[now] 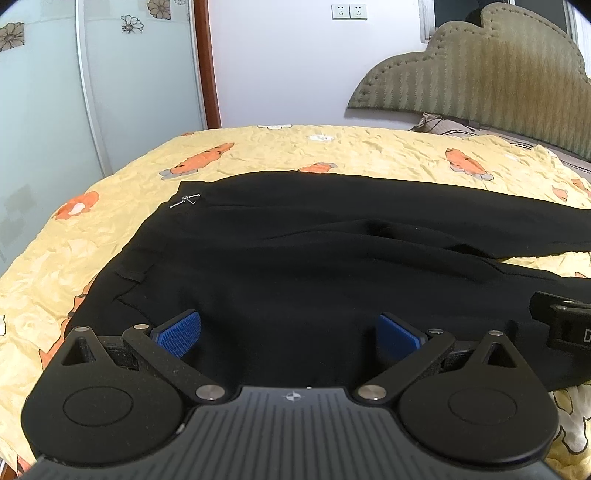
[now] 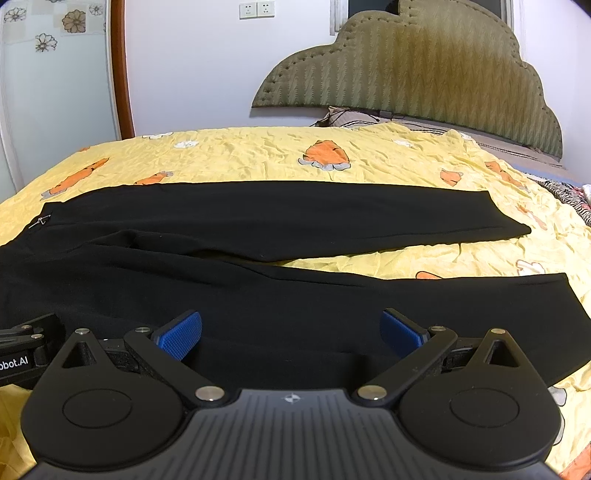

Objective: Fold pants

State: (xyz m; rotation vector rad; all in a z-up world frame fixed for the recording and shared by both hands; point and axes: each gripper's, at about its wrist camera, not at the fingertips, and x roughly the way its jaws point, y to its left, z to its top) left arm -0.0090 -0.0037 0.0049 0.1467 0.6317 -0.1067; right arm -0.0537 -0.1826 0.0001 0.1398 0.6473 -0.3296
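Observation:
Black pants [image 1: 314,258] lie spread flat on the bed, waist to the left with a small metal clasp [image 1: 186,200] near the waistband. Both legs run to the right, the far leg [image 2: 295,218] and the near leg [image 2: 369,314] parted by a wedge of sheet. My left gripper [image 1: 290,336] hangs open over the near hip area, blue pads [image 1: 181,334] wide apart, nothing between them. My right gripper [image 2: 291,336] is open too, over the near leg. Each gripper shows at the edge of the other's view: the right gripper [image 1: 565,325] and the left gripper [image 2: 22,350].
A yellow sheet with orange carrot prints [image 2: 332,158] covers the bed. A padded headboard [image 2: 424,66] and pillow [image 2: 354,116] are at the far right. A glass sliding door [image 1: 48,92] with a brown frame stands left, and wall sockets [image 1: 349,12] are on the back wall.

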